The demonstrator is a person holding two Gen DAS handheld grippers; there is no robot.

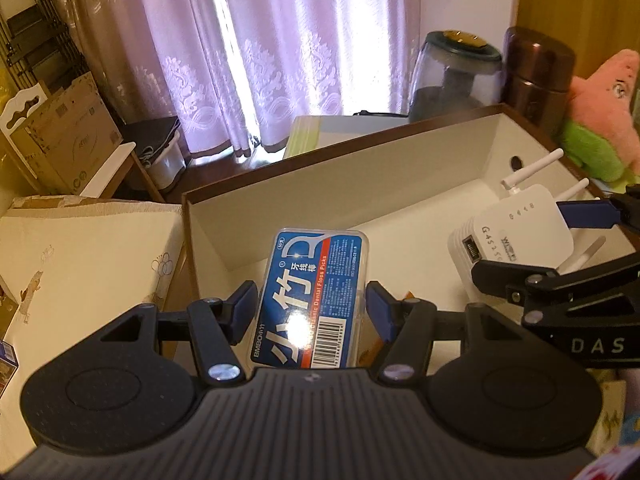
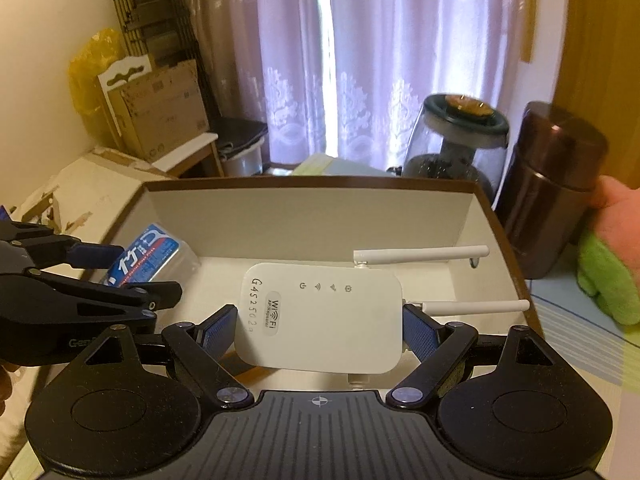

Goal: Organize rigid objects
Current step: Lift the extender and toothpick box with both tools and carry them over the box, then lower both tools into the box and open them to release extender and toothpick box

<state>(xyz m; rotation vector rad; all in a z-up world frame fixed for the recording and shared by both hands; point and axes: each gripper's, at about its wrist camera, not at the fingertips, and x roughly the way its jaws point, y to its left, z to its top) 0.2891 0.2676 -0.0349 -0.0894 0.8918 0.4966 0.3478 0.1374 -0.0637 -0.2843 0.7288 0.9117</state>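
We hold the left tongs [image 1: 312, 306] clamped on a floss box [image 1: 310, 300], one blue pad on each long side, about half closed. The clear box with its blue label points away from us, its far end hanging over the open box [image 1: 280, 188] with white inside walls and a brown rim. The near end sits between the pads, close to the tongs' body.

We hold the right tongs [image 2: 318, 330] clamped on a white repeater [image 2: 320, 316], the pads pressing its left and right sides, so these tongs stand wide. The repeater lies flat between them, face up, with two white antennas [image 2: 424, 256] pointing to the right. It hangs over the open box's floor, near the front wall.

The two tongs are near each other over the box: from the left tongs, the right tongs and repeater [image 1: 516, 236] are to the right; from the right tongs, the left tongs and floss box [image 2: 148, 256] are to the left.

Beyond the box, past the right tongs, stand a clear jar [image 2: 456, 144] with a dark lid and a brown flask [image 2: 556, 188]. A pink and green plush [image 1: 600, 112] lies further right. Curtains [image 1: 260, 40] hang behind. Cardboard boxes [image 1: 68, 136] stand far left of the left tongs.
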